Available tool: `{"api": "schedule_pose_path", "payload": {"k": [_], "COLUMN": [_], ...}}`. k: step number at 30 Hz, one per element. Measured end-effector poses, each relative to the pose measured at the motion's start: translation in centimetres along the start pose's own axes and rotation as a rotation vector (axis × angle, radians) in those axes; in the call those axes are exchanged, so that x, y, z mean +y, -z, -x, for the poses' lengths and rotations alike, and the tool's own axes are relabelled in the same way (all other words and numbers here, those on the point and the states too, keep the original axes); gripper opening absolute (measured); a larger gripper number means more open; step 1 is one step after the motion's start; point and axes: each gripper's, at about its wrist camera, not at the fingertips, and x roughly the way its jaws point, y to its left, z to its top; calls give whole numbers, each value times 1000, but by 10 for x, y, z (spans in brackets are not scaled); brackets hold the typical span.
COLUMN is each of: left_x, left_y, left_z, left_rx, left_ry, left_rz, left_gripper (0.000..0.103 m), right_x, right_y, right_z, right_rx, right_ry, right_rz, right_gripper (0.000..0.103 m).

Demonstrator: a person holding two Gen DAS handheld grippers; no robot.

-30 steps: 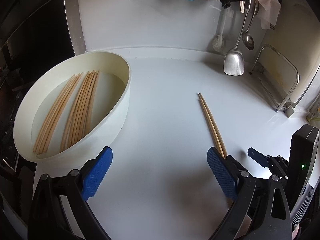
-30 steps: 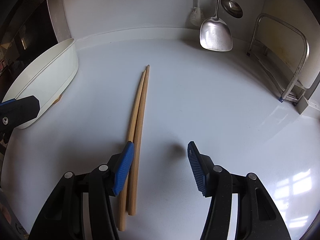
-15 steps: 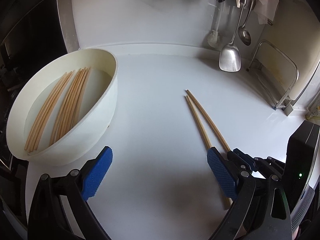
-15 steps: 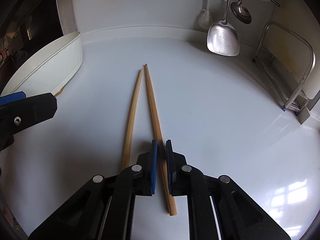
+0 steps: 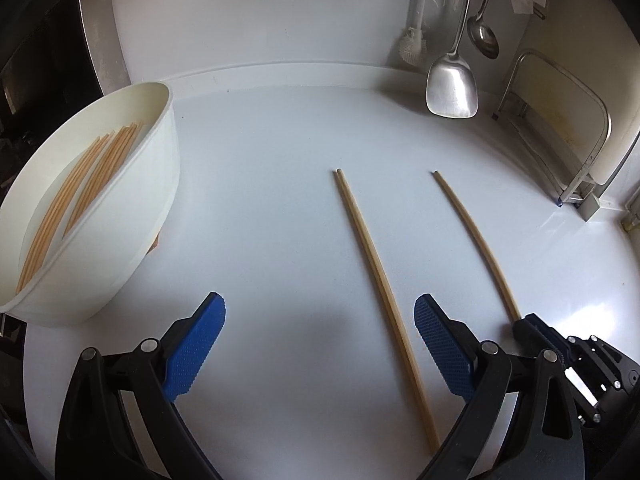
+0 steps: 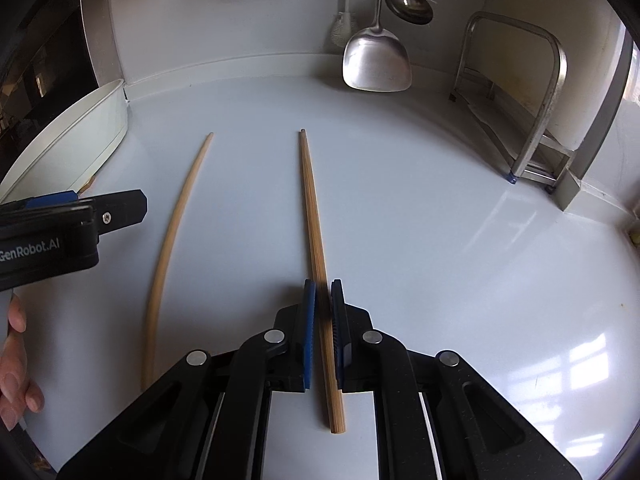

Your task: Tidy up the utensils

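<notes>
right gripper (image 6: 322, 292) pinches one chopstick (image 6: 314, 216) between its pads

The loose chopstick (image 5: 376, 276) is disappearing at its near end behind the left gripper's (image 5: 320, 344) right finger. The bowl (image 6: 80, 136) is running off the picture's left edge, and the hanging ladle's (image 6: 408, 0) handle is being cropped at the top.

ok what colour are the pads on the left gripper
Blue, with a fine dotted texture, on the left gripper; its pads show best in the left wrist view.
</notes>
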Motion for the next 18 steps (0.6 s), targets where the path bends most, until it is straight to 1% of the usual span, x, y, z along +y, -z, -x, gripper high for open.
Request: {"api": "schedule_pose_path", "payload": {"k": [5,7,13,18], "left_x": [-3,-3,-7,-8], "left_y": [-1,-2,-8,-10], "left_z": [-15,-19,-35,-41], "left_rx": [14,14,31,40], "left_ry": [-23,-33,-46,-46], "left_rz": [13,15,-2,5], "left_gripper": [94,94,94,94], "right_x": [-4,-6,-9,-7], "right_y": [-2,-4,-12,-18], "right_z": [-2,-4,-11,-16], "right_rx": [2,-4,-10,-13], "right_ry": [-4,-6,-9,-8], "right_rz": [7,2,0,21], "right_gripper": [9,19,19,19]}}
